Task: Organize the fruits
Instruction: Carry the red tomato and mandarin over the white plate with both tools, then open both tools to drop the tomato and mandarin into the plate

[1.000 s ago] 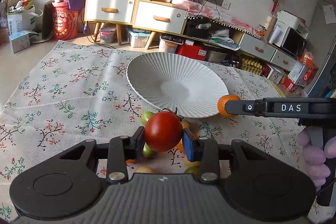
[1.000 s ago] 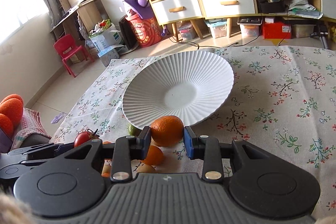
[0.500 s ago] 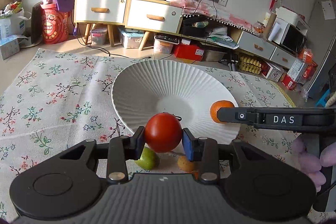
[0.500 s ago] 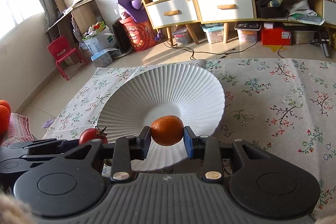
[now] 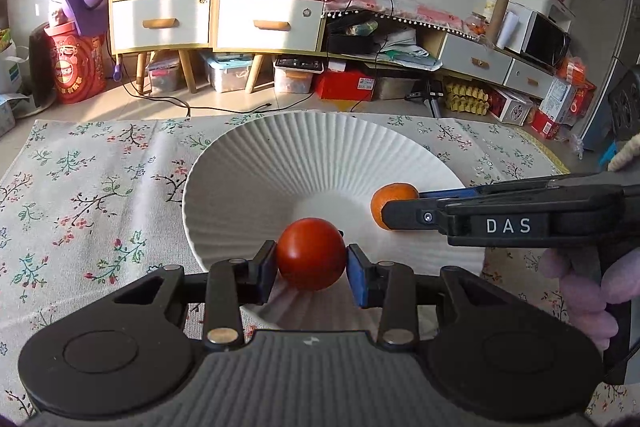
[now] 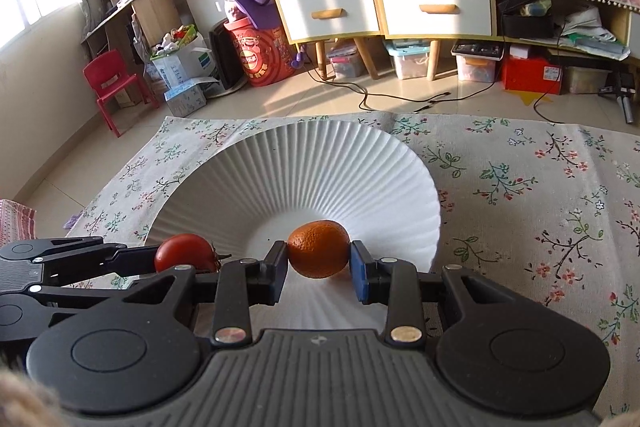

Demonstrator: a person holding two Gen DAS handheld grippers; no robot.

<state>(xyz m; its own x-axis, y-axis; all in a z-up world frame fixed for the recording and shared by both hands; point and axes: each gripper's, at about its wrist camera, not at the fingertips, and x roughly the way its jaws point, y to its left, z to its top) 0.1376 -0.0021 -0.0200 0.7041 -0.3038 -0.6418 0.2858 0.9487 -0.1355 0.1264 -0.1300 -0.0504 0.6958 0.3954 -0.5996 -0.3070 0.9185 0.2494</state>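
My left gripper [image 5: 311, 267] is shut on a red tomato [image 5: 310, 253] and holds it over the near part of a white ribbed plate [image 5: 312, 151]. My right gripper [image 6: 319, 267] is shut on an orange [image 6: 318, 248] and holds it over the same plate [image 6: 304, 163], to the right of the tomato. In the left wrist view the orange [image 5: 390, 199] shows at the tip of the right gripper, which comes in from the right. In the right wrist view the tomato [image 6: 185, 257] shows at lower left in the left gripper.
The plate stands on a floral tablecloth [image 5: 88, 187] that spreads around it [image 6: 540, 187]. Beyond the table's far edge are the floor, a cabinet with drawers [image 5: 216, 19] and boxes.
Both grippers have moved forward from the fruit pile with their fruit and now hold it over the plate. The loose fruits on the cloth have dropped out of view.
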